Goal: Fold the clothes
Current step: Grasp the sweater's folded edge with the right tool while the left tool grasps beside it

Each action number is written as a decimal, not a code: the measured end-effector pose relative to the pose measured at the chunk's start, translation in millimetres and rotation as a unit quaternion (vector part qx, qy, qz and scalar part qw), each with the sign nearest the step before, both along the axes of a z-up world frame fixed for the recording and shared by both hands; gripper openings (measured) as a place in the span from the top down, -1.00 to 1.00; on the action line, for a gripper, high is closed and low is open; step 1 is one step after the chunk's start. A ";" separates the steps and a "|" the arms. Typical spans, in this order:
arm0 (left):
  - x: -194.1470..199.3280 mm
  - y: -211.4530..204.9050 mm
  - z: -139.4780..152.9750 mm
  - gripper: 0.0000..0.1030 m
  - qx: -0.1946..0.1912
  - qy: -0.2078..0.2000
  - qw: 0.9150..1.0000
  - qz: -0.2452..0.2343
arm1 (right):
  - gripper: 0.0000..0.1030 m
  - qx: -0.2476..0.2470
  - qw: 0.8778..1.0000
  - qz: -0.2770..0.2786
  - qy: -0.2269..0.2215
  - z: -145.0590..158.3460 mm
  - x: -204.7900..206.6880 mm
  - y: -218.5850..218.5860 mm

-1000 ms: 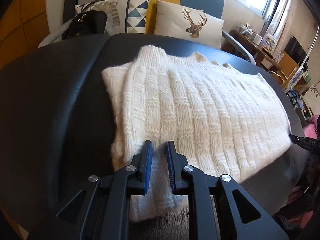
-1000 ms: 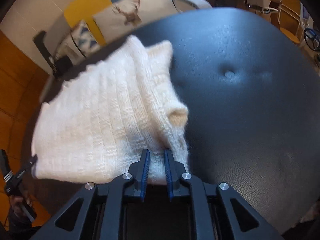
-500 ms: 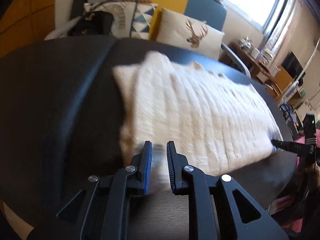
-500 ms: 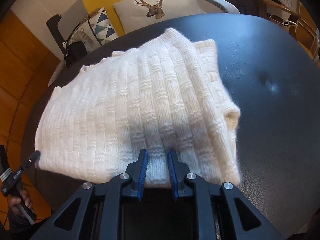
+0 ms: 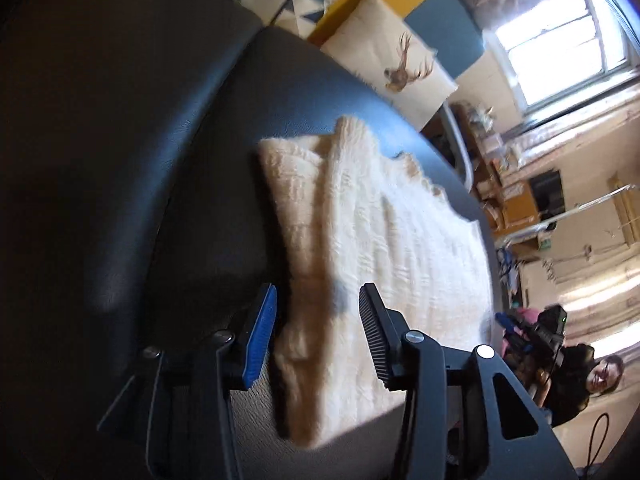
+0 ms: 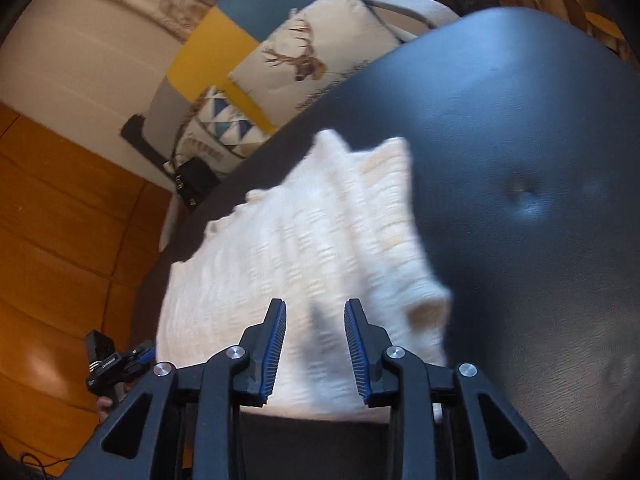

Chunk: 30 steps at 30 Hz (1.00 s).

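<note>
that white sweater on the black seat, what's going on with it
A person is folding a cream knit sweater on a black padded surface, with a hand-held gripper in each hand. Both are open now: the left hand-held gripper straddles one corner of the folded sweater, the right hand-held gripper sits at the near edge. The sweater lies in a rough rectangle, nothing clamped.

My left gripper (image 5: 318, 320) is all matte black: two angular fingers, with a bright blue ribbed pad (image 5: 260, 340) on one and a dark ridged pad (image 5: 370, 334) on the other. Round silver screws (image 5: 412, 337) sit at the linkage joints, and triangular cut-outs lighten the frame. My right gripper (image 6: 316, 334) is the same black build, blue ribbed pads (image 6: 274, 350) on both fingers, silver screws (image 6: 235, 353) at every pivot.
</note>
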<state>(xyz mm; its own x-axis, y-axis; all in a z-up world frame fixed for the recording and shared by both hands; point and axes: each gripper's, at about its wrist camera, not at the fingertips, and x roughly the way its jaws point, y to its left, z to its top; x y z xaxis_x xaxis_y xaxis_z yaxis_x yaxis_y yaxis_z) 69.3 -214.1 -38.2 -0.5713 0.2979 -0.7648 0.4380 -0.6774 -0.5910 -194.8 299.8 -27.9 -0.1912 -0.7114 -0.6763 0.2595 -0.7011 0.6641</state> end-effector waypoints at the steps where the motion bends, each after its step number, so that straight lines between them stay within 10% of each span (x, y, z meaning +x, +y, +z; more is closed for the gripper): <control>1: -6.5 -0.9 -3.1 0.10 0.006 -0.004 1.000 -0.006 | 0.39 -0.003 1.000 -0.003 -0.010 -3.6 -5.6 5.5; 16: -20.8 -14.8 -9.4 -0.08 0.026 -0.014 0.999 -0.044 | 0.07 -0.039 0.992 0.019 -0.117 -38.0 -54.8 78.8; 21: -28.1 -5.3 -6.4 -0.47 0.018 0.004 0.998 -0.067 | -0.14 -0.062 0.988 0.067 -0.128 -43.9 -66.6 55.5; 30: -36.2 -11.5 -8.1 -0.50 0.035 0.010 0.996 -0.080 | -0.22 -0.063 0.970 0.186 -0.144 -46.8 -87.7 -23.6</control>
